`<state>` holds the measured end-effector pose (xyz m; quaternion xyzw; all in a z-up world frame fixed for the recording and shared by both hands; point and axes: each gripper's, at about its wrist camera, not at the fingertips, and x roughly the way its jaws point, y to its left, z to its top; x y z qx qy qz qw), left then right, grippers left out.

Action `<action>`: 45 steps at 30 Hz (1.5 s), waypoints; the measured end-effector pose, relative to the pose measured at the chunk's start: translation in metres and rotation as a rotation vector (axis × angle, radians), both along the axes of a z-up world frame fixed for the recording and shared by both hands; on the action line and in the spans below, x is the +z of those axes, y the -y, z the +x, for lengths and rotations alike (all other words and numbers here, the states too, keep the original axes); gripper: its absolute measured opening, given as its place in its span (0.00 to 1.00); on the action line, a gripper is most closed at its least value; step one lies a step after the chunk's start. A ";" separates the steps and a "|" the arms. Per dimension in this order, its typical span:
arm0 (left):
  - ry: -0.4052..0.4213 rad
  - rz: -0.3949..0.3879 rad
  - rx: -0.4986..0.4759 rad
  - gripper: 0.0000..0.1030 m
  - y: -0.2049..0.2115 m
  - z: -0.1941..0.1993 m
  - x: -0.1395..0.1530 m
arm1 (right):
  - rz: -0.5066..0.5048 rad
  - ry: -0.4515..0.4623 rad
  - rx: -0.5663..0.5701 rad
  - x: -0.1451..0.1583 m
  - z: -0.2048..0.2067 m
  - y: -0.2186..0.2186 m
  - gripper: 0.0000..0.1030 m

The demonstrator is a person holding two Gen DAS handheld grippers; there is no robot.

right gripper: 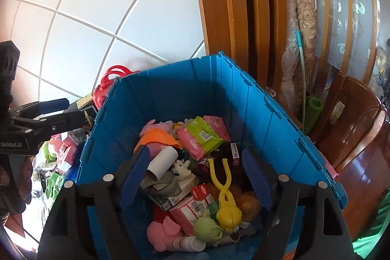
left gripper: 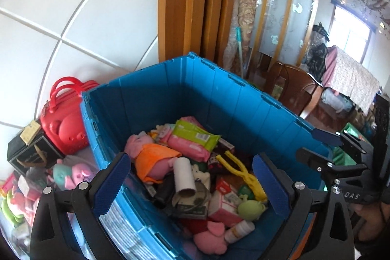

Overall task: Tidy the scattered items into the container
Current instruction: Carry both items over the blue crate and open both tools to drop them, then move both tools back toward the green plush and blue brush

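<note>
Both hand-held grippers [left gripper: 192, 184] [right gripper: 195, 174] gape wide over blue crate [left gripper: 219, 94]; white tiled wall [left gripper: 73, 16] behind.

Handbag [left gripper: 63, 118] left of toy-filled crate [left gripper: 219, 89]

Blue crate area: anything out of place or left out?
Yes. Items lie outside the blue crate on its left: a red bag, a black box and small pink and green toys. Crate contents are a loose heap. Both grippers are open and hold nothing.
</note>
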<state>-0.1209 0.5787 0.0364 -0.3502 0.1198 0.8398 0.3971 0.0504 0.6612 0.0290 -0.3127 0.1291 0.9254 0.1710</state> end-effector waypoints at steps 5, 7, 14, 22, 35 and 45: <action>0.011 0.008 0.049 0.99 0.033 0.000 -0.004 | 0.006 -0.007 0.045 0.002 -0.010 0.022 0.76; 0.013 0.013 0.072 0.99 0.050 0.001 -0.007 | 0.013 -0.007 0.070 0.003 -0.016 0.035 0.76; 0.032 0.041 0.173 0.99 0.129 -0.001 -0.017 | 0.044 -0.006 0.162 0.009 -0.041 0.091 0.76; 0.072 0.059 0.310 0.99 0.242 -0.009 -0.039 | 0.070 0.009 0.264 0.012 -0.074 0.173 0.76; 0.178 -0.008 0.502 0.99 0.418 -0.020 -0.116 | 0.043 0.108 0.373 -0.031 -0.123 0.299 0.76; 0.277 -0.087 0.599 0.99 0.508 -0.041 -0.200 | -0.003 0.247 0.394 -0.110 -0.162 0.349 0.77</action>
